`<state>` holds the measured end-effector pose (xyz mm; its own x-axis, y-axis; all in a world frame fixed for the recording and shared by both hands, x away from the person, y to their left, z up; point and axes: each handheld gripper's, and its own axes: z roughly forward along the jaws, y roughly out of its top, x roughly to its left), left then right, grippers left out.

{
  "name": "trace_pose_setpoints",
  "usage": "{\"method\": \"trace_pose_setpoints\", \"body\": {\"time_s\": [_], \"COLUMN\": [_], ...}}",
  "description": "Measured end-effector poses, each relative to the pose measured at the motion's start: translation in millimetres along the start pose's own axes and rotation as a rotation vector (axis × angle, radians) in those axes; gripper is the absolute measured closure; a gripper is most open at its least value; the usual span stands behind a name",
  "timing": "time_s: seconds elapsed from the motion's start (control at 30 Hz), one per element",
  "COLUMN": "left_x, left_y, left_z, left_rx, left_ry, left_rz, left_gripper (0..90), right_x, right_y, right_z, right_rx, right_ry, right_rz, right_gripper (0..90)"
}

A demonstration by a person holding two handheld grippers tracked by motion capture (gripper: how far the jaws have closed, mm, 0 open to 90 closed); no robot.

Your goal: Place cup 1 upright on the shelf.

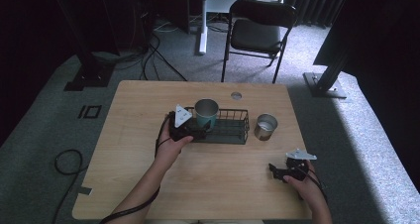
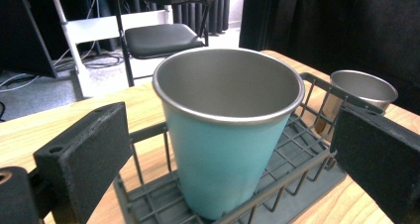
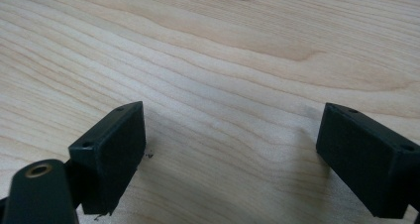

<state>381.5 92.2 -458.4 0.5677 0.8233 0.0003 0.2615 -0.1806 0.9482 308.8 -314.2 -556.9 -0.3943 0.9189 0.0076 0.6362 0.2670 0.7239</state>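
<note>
The teal cup (image 2: 225, 135) is seen upright in the wire basket (image 2: 297, 169), between the left gripper's (image 2: 225, 149) spread fingers (image 2: 84, 159), untouched. The right gripper's (image 3: 230, 154) fingers (image 3: 111, 152) are held spread over bare counter (image 3: 223, 75).

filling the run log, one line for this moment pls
left gripper: open around teal cup | cup: upright in wire basket | right gripper: open, empty

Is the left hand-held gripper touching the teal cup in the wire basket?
Apart. In the left gripper view, the left hand-held gripper stands open around the teal cup, with basket and table visible in the gap between each jaw and the cup wall.
</note>
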Motion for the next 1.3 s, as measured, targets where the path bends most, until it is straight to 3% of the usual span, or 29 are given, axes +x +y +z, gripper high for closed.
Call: {"method": "trace_pose_setpoints", "body": {"time_s": [0.33, 0.97, 1.3], "left_x": [13.0, 40.8, 46.9], "left_y": [-9.7, -28.6, -43.7], "left_z": [-14.8, -47.4, -65.6], "left_rx": [0.026, 0.051, 0.073], "left_ry": [0.032, 0.094, 0.131], "left_rz": [0.016, 0.001, 0.016], "left_gripper": [2.9, 3.0, 2.9], "right_x": [0.1, 0.1, 0.0], "right_y": [0.0, 0.0, 0.0], "right_z": [0.0, 0.0, 0.0], "right_rx": [0.0, 0.0, 0.0], "right_ry": [0.0, 0.0, 0.0], "right_rz": [0.002, 0.0, 0.001], "right_gripper": [11.4, 11.5, 11.5]}}
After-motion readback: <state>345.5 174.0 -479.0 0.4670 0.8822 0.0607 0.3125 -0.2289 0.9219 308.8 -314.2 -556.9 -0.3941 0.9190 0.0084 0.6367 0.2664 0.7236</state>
